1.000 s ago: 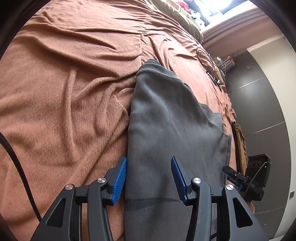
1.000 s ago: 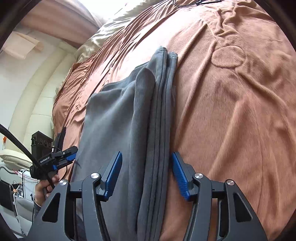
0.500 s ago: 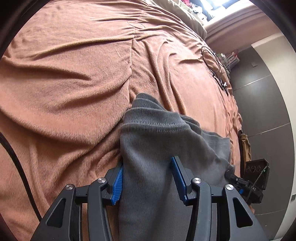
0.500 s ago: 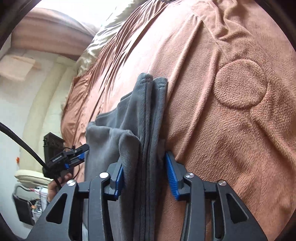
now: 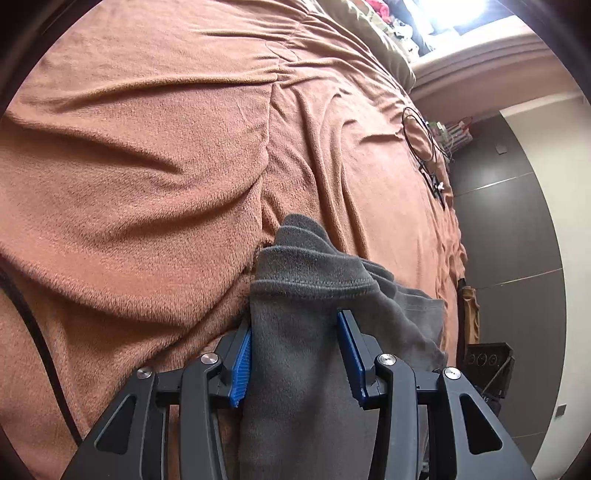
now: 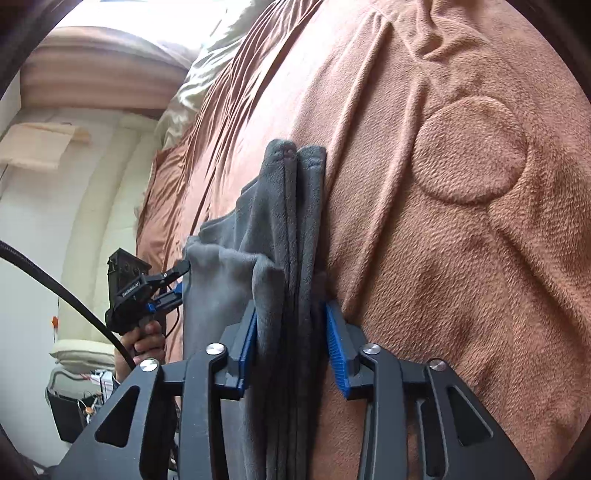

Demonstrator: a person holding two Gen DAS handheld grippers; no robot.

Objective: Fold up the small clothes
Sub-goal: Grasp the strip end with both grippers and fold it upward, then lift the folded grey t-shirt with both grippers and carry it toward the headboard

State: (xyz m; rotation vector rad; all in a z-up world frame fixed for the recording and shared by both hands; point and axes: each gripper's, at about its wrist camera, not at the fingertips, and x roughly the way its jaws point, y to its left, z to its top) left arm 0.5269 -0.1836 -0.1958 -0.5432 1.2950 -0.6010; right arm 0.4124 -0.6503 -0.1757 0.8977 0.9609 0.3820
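A grey fleece garment (image 5: 295, 266), folded lengthwise, lies on a brown blanket (image 5: 147, 184). In the left wrist view its stitched hem bunches up just ahead of my left gripper (image 5: 293, 321). The jaws are closing, and both blue pads press the cloth between them. In the right wrist view the garment (image 6: 291, 206) shows several stacked edges running between the pads of my right gripper (image 6: 291, 306). These jaws are opening slightly, with the layers still pinched. The left gripper (image 6: 162, 284), held by a hand (image 6: 144, 339), grips the garment's other side.
The brown blanket (image 6: 461, 295) covers the whole bed, with deep wrinkles and a round embossed patch (image 6: 469, 151). A coiled black cable (image 5: 421, 136) lies near the far right edge. Pale bedding (image 5: 369, 33) lies at the head end. Dark wall panels stand beyond the bed.
Both grippers slid forward along the garment toward its far end. Their jaws narrowed onto the cloth, which now bunches up between the pads instead of lying flat.
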